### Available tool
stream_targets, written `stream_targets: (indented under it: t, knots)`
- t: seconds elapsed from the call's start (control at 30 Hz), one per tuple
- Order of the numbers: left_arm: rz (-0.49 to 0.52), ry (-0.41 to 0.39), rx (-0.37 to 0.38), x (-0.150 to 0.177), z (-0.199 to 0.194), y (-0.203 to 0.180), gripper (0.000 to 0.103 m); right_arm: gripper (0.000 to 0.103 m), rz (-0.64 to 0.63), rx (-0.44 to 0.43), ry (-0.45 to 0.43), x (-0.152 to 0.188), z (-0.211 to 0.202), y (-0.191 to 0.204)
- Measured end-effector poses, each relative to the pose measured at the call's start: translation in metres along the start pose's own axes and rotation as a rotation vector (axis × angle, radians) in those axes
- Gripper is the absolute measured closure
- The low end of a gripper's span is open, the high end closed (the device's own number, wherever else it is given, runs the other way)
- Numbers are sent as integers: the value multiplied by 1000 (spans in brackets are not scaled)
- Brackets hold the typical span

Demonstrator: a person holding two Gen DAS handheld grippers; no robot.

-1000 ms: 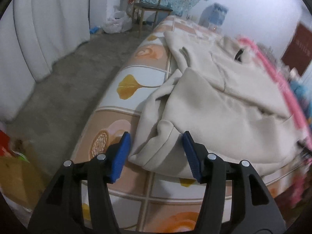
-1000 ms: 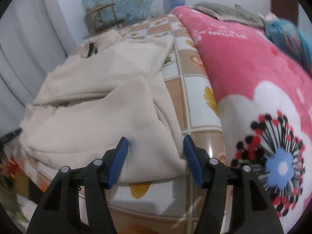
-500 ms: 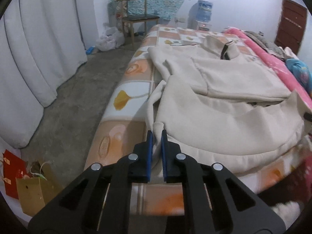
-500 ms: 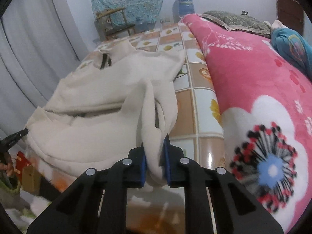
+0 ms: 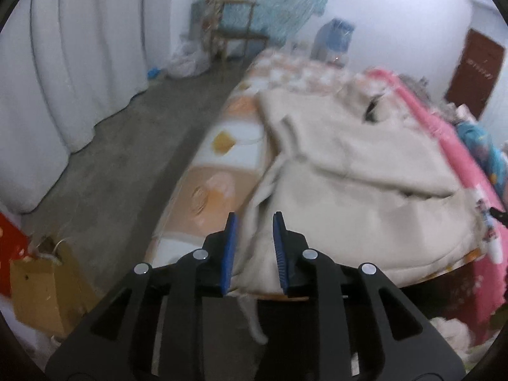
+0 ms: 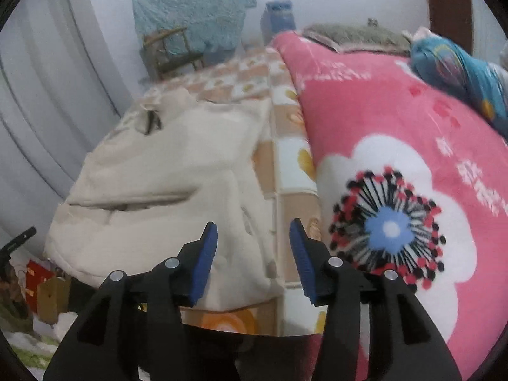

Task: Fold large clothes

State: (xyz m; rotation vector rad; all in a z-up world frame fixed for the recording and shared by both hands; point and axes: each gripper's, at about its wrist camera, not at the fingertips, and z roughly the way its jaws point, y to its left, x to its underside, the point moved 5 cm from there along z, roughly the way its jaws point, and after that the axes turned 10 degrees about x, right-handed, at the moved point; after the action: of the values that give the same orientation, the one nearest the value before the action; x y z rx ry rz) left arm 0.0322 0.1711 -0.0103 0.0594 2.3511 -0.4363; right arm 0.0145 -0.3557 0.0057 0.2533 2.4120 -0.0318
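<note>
A large cream garment (image 5: 365, 190) lies partly folded on the bed's patterned sheet (image 5: 216, 184), with its near hem at the bed's edge. My left gripper (image 5: 254, 247) hovers over the hem's left corner. Its jaws are opening; a fold of cloth still runs between the blue pads (image 5: 230, 247), and a thin strip hangs below. In the right wrist view the garment (image 6: 165, 184) fills the left half. My right gripper (image 6: 254, 254) stands above the hem's right corner, its jaws opening wide with nothing pinched between them.
A pink flowered blanket (image 6: 397, 146) covers the bed's right side, with a blue bundle (image 6: 460, 63) on it. A wooden chair (image 5: 235, 31) and a water jug (image 5: 331, 39) stand past the bed. A white curtain (image 5: 63, 63) and a paper bag (image 5: 41, 282) border the bare floor on the left.
Half a second ago both grippers were shut on the garment's near hem. Both jaws have parted, and both grippers have risen and drawn back from the cloth.
</note>
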Motion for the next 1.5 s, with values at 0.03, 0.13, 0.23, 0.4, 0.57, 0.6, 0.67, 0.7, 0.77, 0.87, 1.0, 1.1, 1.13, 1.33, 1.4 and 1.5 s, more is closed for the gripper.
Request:
stream_targets:
  t: [0.03, 0.13, 0.23, 0.4, 0.57, 0.6, 0.67, 0.7, 0.77, 0.87, 1.0, 1.1, 1.13, 1.33, 1.4, 1.5]
  knots:
    - [11, -9, 42, -3, 2, -11, 80, 55, -30, -19, 0, -1, 0, 12]
    - [62, 27, 223, -6, 23, -58, 68, 50, -112, -55, 20, 0, 12, 44]
    - [141, 126, 336, 5, 58, -110, 58, 50, -172, -53, 51, 3, 32, 72]
    - [320, 189, 286, 25, 100, -158, 56, 50, -242, 13, 94, 7, 62, 95]
    - [402, 183, 177, 35, 116, -165, 78, 75, -265, 50, 140, 15, 77, 95]
    - [413, 180, 172, 37, 116, -166, 86, 96, -277, 21, 149, 16, 76, 97]
    - [430, 173, 170, 38, 115, -168, 97, 98, -269, 1, 160, 17, 74, 96]
    - [441, 166, 170, 38, 113, -169, 99, 100, -284, 12, 147, 17, 72, 98]
    - [477, 124, 145, 31, 100, -172, 99, 100, -274, 17, 115, 12, 60, 100]
    - [530, -10, 98, 11, 69, -183, 99, 100, -237, 8, -8, -12, 17, 102]
    - [538, -31, 46, 9, 85, -180, 99, 100, -216, -4, -45, -25, 16, 103]
    - [529, 6, 26, 17, 108, -177, 99, 100, -230, 21, 11, -17, 48, 105]
    - [546, -9, 14, 17, 108, -178, 99, 100, -236, 31, 3, -17, 49, 107]
    - [603, -25, -46, 25, 126, -179, 99, 100, -257, 86, -9, -16, 69, 112]
    - [606, -20, -53, 31, 133, -179, 98, 100, -266, 109, 14, -10, 86, 112]
    - [599, -19, -53, 31, 134, -179, 97, 100, -261, 122, 21, -6, 86, 110]
